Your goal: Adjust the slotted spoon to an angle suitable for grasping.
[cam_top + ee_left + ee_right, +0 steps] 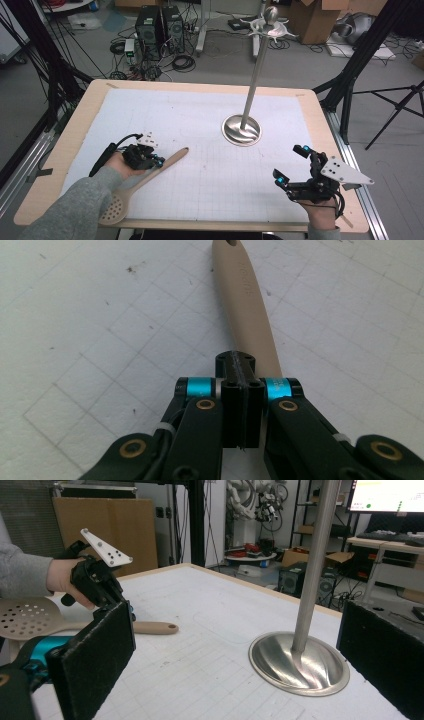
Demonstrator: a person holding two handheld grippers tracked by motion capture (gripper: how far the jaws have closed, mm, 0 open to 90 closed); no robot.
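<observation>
A beige slotted spoon lies on the white gridded mat, its perforated head at the front edge and its handle pointing towards the middle. My left gripper is over the handle, jaws shut together. In the left gripper view its closed tip sits above the spoon handle, which runs underneath; I cannot tell whether they touch. My right gripper hovers at the front right, open and holding nothing. In the right gripper view its wide-apart pads frame the stand's base, with the spoon and left gripper beyond.
A tall metal stand with a round base and hooks at its top rises from the table's middle right. The wooden table rim borders the mat. Computers, cables and boxes sit on the floor beyond.
</observation>
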